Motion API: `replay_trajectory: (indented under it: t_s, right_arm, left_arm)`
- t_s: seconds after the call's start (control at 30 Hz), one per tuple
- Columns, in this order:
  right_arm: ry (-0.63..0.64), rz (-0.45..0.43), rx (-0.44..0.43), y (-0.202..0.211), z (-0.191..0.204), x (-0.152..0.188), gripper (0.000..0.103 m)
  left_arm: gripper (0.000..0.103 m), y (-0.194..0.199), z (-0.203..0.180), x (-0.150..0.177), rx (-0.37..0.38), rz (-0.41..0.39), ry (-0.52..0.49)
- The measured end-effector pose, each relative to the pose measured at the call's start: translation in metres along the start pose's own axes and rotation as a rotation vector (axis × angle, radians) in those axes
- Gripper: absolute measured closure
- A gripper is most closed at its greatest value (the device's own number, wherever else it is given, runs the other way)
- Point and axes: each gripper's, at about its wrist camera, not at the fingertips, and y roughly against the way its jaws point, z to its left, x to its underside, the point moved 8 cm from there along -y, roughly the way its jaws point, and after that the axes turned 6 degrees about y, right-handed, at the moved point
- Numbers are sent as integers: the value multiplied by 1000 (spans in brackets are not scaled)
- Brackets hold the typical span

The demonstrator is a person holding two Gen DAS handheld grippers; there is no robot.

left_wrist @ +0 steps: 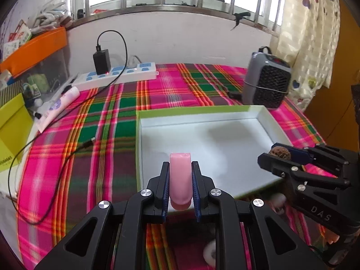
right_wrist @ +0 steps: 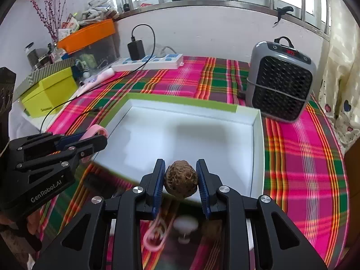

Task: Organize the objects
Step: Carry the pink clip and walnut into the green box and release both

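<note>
My left gripper (left_wrist: 180,168) is shut on a pink ring-shaped band (left_wrist: 180,177) and holds it above the near edge of a shallow white box with a green rim (left_wrist: 193,110). My right gripper (right_wrist: 181,168) is shut on a brown wrinkled walnut (right_wrist: 181,180) over the box's near edge (right_wrist: 180,102). The right gripper shows in the left wrist view (left_wrist: 273,155) at the box's right side, and the left gripper shows in the right wrist view (right_wrist: 99,138) at the box's left corner. The box's inside is bare.
A grey fan heater (right_wrist: 281,83) stands behind the box on the right. A white power strip with a black charger (left_wrist: 117,74) and its cable lie at the back left. A yellow-green box (right_wrist: 48,94) and clutter sit left. Small pink and white objects (right_wrist: 185,225) lie under my grippers.
</note>
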Motion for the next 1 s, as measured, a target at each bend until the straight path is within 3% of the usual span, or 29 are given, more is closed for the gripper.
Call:
replay_trajectory:
  t_s: [0.47, 1.0]
  right_arm:
    - [-55, 51, 49, -54, -25, -32, 73]
    - [-74, 98, 57, -84, -35, -39, 73]
  left_arm:
    - [87, -49, 4, -22, -28, 65, -9]
    - [87, -79, 6, -25, -37, 104, -17]
